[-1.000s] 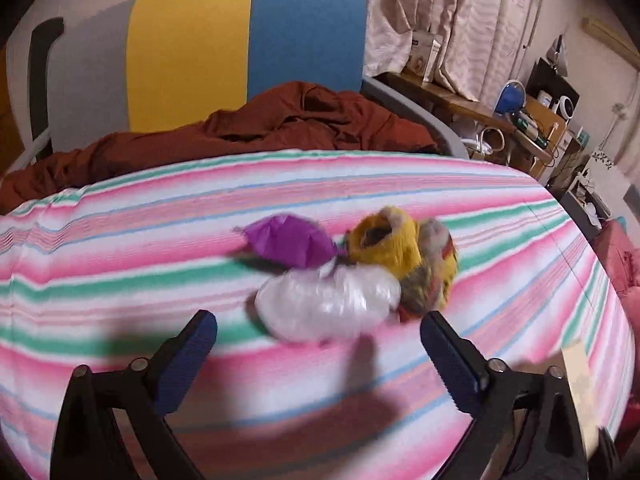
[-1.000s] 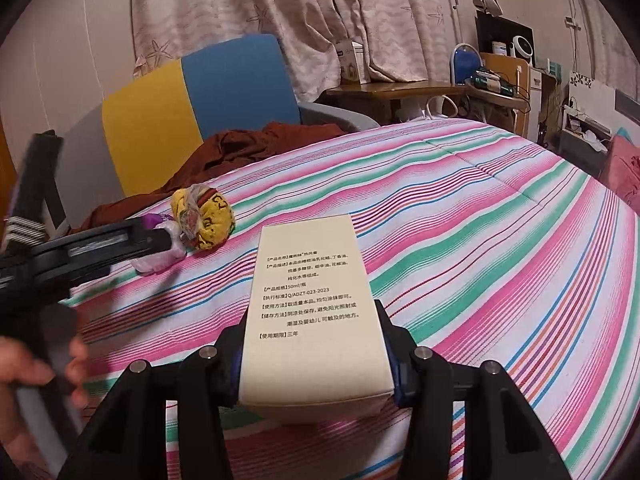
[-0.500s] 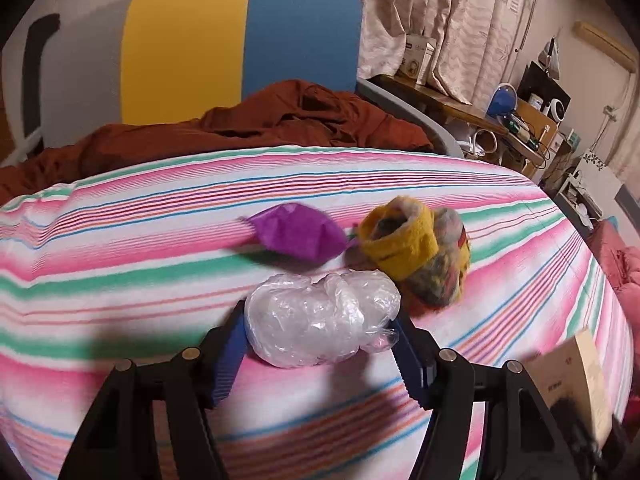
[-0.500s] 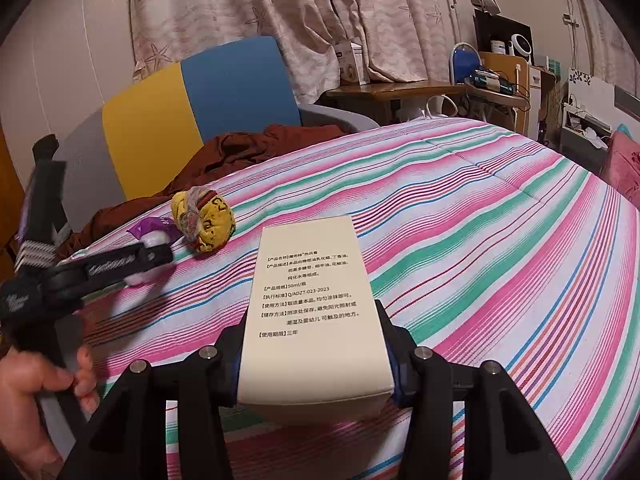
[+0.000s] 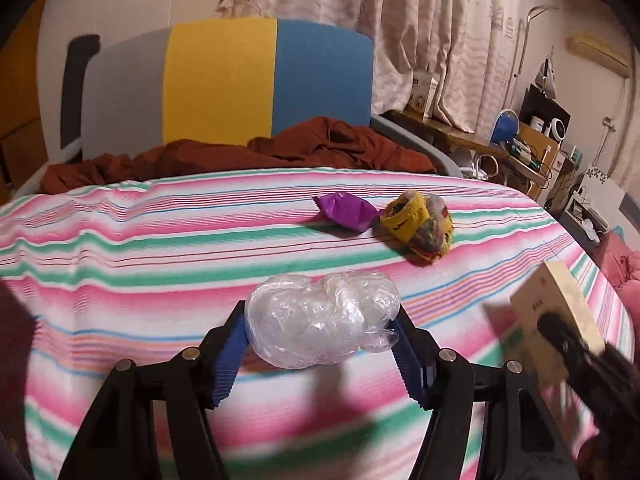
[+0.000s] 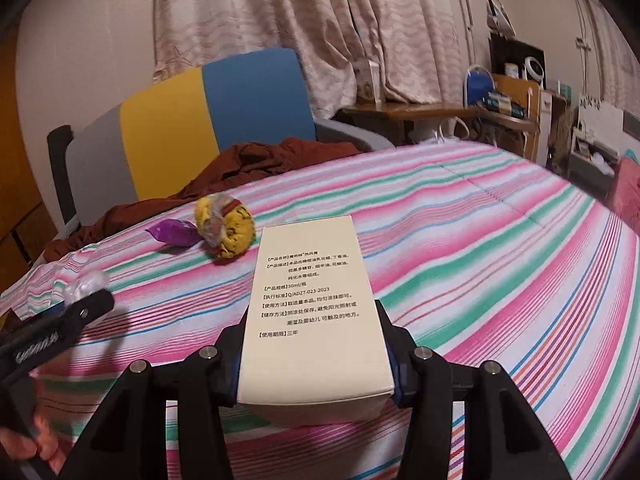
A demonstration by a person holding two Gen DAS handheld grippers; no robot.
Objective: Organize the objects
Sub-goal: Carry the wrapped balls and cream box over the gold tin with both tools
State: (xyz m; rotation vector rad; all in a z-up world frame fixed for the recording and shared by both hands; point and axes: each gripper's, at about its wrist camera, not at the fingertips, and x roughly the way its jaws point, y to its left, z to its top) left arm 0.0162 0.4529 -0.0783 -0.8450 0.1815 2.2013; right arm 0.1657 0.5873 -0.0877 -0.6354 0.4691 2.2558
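On a bed spread with a striped sheet (image 5: 160,248) of pink, green and white, the left gripper (image 5: 320,344) clamps a crumpled clear plastic bag (image 5: 322,326) just above the fabric, while the right gripper (image 6: 316,356) pinches a cream box (image 6: 312,300) printed with black text. A purple wrapper (image 5: 346,212) and a yellow rolled sock (image 5: 418,228) lie touching each other near the far edge. Beyond them a rust-brown cloth (image 5: 248,156) is heaped against a chair (image 5: 224,80) banded grey, yellow and blue. Pale curtains (image 6: 304,20) hang behind, beside a cluttered wooden shelf (image 6: 424,110).
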